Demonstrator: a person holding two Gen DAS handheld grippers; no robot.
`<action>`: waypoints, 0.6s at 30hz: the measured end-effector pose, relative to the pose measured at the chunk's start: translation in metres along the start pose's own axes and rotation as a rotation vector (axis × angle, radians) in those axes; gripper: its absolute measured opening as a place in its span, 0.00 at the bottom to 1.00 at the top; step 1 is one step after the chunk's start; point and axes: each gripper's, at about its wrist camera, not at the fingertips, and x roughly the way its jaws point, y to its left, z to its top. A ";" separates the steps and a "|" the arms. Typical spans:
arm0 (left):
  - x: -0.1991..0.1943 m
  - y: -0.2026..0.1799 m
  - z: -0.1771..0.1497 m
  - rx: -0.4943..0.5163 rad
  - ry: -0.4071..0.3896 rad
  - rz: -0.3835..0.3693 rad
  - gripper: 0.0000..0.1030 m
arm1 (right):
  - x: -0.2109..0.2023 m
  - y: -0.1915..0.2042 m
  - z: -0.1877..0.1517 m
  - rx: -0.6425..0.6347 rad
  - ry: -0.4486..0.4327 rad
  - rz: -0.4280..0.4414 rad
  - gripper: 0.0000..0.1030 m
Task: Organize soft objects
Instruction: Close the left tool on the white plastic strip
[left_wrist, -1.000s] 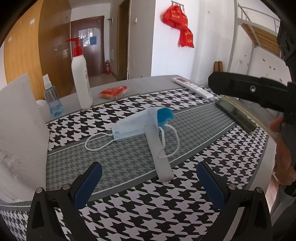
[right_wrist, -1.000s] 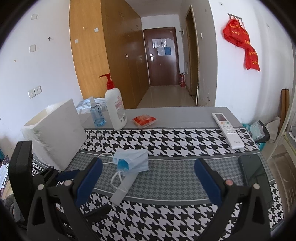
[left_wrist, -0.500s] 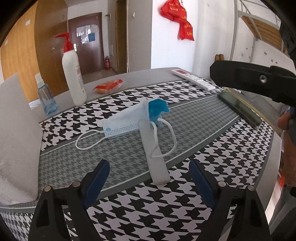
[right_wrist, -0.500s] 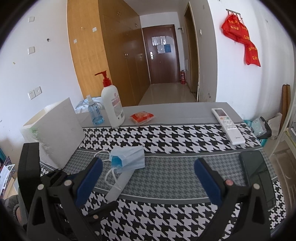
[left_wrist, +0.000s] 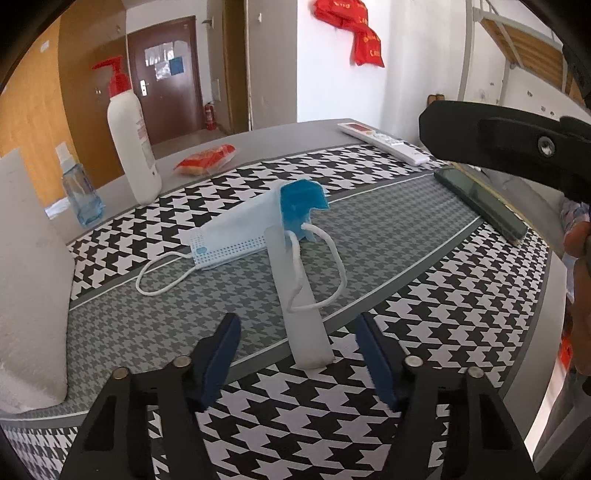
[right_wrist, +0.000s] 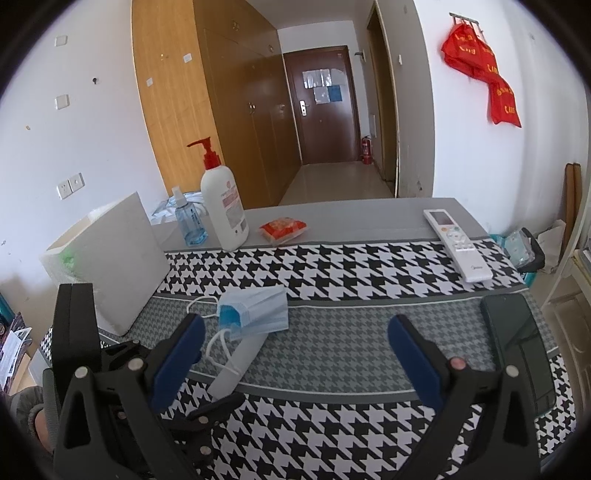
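Observation:
A light blue face mask (left_wrist: 236, 230) with white ear loops lies on the houndstooth table mat (left_wrist: 424, 306); it also shows in the right wrist view (right_wrist: 255, 310). One end rests on a translucent white flat bar (left_wrist: 295, 295), also seen in the right wrist view (right_wrist: 236, 363). My left gripper (left_wrist: 299, 354) is open, its blue pads either side of the bar's near end, apart from it. My right gripper (right_wrist: 295, 354) is open and empty, above the mat right of the mask.
A white box (right_wrist: 110, 258) stands at the left. A pump bottle (right_wrist: 223, 206), a small spray bottle (right_wrist: 186, 221) and a red packet (right_wrist: 282, 229) sit at the back. A remote (right_wrist: 458, 243) and a black phone (right_wrist: 517, 339) lie at the right.
My left gripper has moved forward and down toward the bar's near end, and its fingers have narrowed. The right gripper has barely moved.

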 end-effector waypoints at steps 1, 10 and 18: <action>0.002 -0.001 0.000 0.002 0.005 0.001 0.59 | 0.000 -0.001 0.000 0.001 0.002 -0.001 0.98; 0.013 -0.009 0.002 0.026 0.043 0.027 0.45 | -0.003 -0.003 -0.001 0.011 -0.003 0.004 0.98; 0.014 -0.014 0.003 0.042 0.043 0.009 0.30 | -0.005 -0.005 -0.001 0.020 -0.005 0.002 0.98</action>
